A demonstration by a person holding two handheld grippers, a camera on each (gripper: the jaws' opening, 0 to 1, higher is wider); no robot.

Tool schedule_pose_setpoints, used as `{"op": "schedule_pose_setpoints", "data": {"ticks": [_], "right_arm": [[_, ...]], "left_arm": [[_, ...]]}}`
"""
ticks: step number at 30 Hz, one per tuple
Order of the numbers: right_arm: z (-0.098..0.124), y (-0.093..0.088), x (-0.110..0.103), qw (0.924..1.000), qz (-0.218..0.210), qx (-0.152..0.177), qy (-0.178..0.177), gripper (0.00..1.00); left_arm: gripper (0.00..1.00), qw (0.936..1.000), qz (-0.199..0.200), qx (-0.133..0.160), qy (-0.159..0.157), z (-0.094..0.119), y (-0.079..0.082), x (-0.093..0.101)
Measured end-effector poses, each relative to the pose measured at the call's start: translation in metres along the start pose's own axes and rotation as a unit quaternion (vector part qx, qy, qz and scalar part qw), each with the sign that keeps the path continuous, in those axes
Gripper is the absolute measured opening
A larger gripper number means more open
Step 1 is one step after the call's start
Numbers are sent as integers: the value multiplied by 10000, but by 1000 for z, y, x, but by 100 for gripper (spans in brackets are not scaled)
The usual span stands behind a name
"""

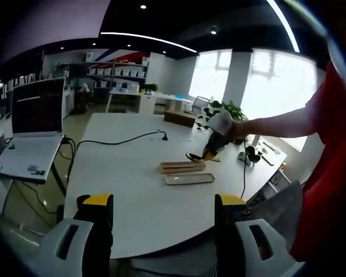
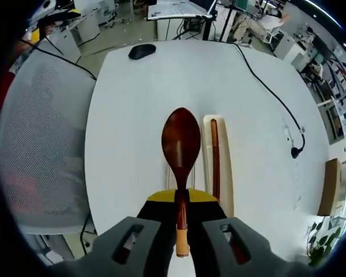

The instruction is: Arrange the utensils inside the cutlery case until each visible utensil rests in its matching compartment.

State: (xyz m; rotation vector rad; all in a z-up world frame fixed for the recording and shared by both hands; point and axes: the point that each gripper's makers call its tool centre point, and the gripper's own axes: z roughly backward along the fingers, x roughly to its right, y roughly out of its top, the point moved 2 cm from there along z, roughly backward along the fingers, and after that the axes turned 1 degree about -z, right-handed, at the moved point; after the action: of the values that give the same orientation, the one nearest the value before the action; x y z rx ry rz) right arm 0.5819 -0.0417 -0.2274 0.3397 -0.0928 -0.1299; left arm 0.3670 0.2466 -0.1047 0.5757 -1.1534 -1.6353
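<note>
Between claw tips, glossy wooden spoon

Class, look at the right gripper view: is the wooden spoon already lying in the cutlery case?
No. The right tongs hold the wooden spoon by its handle above the table, beside the cutlery case.

Left tongs gape open above the white table edge.

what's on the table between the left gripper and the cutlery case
Nothing: in the left gripper view, the white table is bare from the open left gripper up to the cutlery case and its lid.
</note>
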Motion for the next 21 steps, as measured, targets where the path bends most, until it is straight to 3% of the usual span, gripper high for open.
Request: {"op": "schedule_pose_setpoints", "data": {"ticks": [8,21], "right_arm": [[4,1,11,10000,-37,23,-85,1],[-1,1,12,9999,24,-77,-67,1]], "left_arm": [[73,10000,39,3,61,1,0,-4],[73,10000,-13,-81,-32,-8,0,0]]}}
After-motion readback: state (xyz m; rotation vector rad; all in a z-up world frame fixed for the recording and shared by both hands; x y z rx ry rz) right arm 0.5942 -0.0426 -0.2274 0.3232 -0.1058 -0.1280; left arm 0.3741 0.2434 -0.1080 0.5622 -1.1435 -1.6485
